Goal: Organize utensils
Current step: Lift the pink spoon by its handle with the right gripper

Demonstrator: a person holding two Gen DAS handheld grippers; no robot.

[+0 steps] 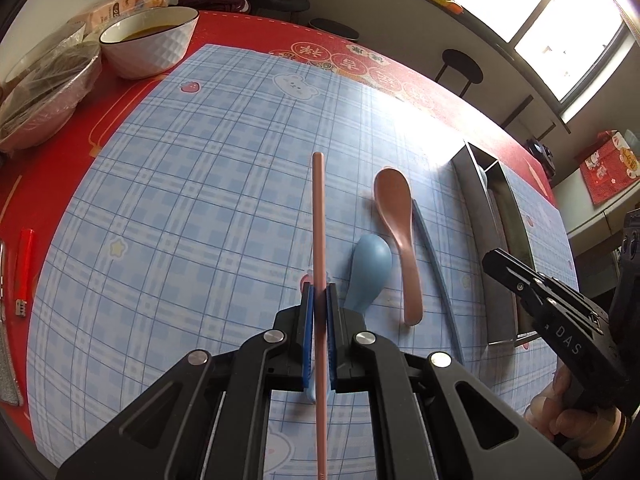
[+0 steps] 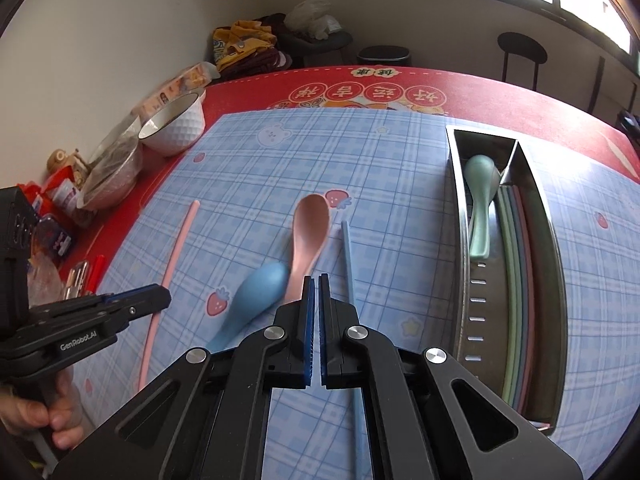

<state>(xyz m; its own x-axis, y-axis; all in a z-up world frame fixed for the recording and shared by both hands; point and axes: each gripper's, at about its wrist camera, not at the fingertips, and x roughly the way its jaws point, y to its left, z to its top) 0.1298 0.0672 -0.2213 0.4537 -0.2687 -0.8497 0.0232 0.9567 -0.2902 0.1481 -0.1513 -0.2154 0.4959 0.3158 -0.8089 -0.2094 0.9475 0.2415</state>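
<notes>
My left gripper (image 1: 319,294) is shut on a pink chopstick (image 1: 318,216), which runs lengthwise between its pads; the same chopstick (image 2: 176,256) shows in the right wrist view, low over the mat. A blue spoon (image 1: 368,270), a pink spoon (image 1: 396,220) and a blue chopstick (image 1: 434,264) lie on the blue checked mat (image 1: 200,184) to its right. My right gripper (image 2: 316,284) is shut and empty, above the pink spoon's (image 2: 308,236) handle and beside the blue chopstick (image 2: 349,264). The metal utensil tray (image 2: 556,248) holds a green spoon (image 2: 480,200) and several chopsticks.
A white bowl (image 1: 150,42) and a plastic-covered dish (image 1: 44,92) stand at the table's back left on the red cloth. A red lighter (image 1: 24,268) lies at the left edge. Snack packets (image 2: 56,208) crowd the left side. Stools stand beyond the table.
</notes>
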